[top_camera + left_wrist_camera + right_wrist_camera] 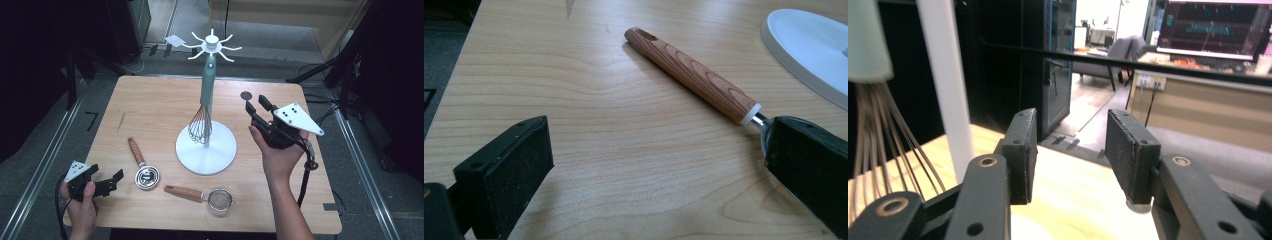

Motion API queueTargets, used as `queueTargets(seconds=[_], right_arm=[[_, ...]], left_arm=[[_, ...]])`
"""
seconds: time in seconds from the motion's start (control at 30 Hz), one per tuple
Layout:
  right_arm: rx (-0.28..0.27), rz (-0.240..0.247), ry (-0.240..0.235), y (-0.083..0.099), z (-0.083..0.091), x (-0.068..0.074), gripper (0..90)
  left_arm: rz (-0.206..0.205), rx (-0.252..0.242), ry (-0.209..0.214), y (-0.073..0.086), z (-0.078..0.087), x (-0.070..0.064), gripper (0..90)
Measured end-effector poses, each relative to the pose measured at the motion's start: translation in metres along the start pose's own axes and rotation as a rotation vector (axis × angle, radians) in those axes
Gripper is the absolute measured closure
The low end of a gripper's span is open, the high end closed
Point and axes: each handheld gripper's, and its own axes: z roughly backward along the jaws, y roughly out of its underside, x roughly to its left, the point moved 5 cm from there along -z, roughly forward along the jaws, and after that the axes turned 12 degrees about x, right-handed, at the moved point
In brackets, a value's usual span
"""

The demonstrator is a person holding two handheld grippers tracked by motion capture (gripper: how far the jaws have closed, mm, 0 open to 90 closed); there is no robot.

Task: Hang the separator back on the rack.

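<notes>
While resting low at the table's near left corner, the left gripper (107, 181) is gaping wide and gripping nothing, its jaws pointing toward the wooden-handled scoop (142, 165), which is lying just beside it. Further right, the teal-handled whisk (203, 107) is hanging from the white stand (206, 148). Beyond it, the right gripper (256, 106) is hovering raised, its jaws partly parted and holding nothing.

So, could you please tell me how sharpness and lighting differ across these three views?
High view: soft, evenly lit table, dark surroundings. Left gripper view: wooden handle crisp, near jaws blurred. Right gripper view: whisk soft at the edge, background monitor glowing bright.
</notes>
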Motion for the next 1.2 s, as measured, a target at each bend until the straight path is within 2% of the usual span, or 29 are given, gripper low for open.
queueTargets(seconds=[0.1, 0.17, 0.2, 0.27, 0.3, 0.37, 0.43, 0.67, 0.8, 0.87, 0.93, 1.07, 1.13, 1.17, 1.2], right_arm=[[0.018, -0.001, 0.011, 0.01, 0.002, -0.006, 56.1], [0.052, -0.004, 0.021, 0.026, 0.006, -0.013, 53.7], [0.052, -0.004, 0.021, 0.026, 0.006, -0.013, 53.7], [0.074, -0.013, 0.021, 0.04, 0.009, -0.019, 52.3], [0.074, -0.013, 0.021, 0.04, 0.009, -0.019, 52.3], [0.087, -0.025, 0.024, 0.052, 0.013, -0.025, 51.7], [0.089, -0.028, 0.025, 0.055, 0.014, -0.027, 51.7], [0.16, -0.039, 0.017, 0.09, 0.018, -0.037, 52.1], [0.192, -0.044, 0.002, 0.1, 0.018, -0.04, 53.2], [0.228, -0.064, -0.001, 0.111, 0.017, -0.041, 53.9], [0.239, -0.078, -0.001, 0.117, 0.016, -0.041, 54.9], [0.279, -0.078, -0.025, 0.126, 0.013, -0.039, 55.4], [0.316, -0.072, -0.048, 0.137, 0.011, -0.034, 55.7], [0.316, -0.072, -0.048, 0.137, 0.011, -0.034, 55.7], [0.348, -0.06, -0.073, 0.144, 0.008, -0.027, 56.2]], left_arm=[[0.002, 0.0, 0.0, 0.0, 0.0, 0.0, 0.0], [-0.001, 0.003, -0.003, 0.0, 0.0, 0.0, 0.0], [-0.001, 0.003, -0.003, 0.0, 0.0, 0.0, 0.0], [-0.004, 0.004, -0.003, 0.0, 0.0, 0.0, 0.0], [-0.004, 0.004, -0.003, 0.0, 0.0, 0.0, 0.0], [-0.012, 0.008, -0.011, 0.0, -0.001, -0.001, 0.0], [-0.013, 0.007, -0.011, 0.0, -0.001, -0.001, 0.0], [-0.019, 0.003, -0.009, 0.0, -0.001, -0.002, 0.0], [-0.02, 0.003, -0.009, 0.0, 0.0, -0.002, 0.0], [-0.021, 0.004, -0.01, 0.0, 0.0, -0.002, 0.0], [-0.021, 0.005, -0.01, 0.0, -0.001, -0.002, 0.0], [-0.018, 0.004, -0.012, 0.0, -0.001, -0.002, 0.0], [-0.023, 0.01, -0.017, 0.0, -0.001, -0.002, 0.0], [-0.023, 0.01, -0.017, 0.0, -0.001, -0.002, 0.0], [-0.023, 0.011, -0.018, 0.0, -0.001, -0.002, 0.0]])
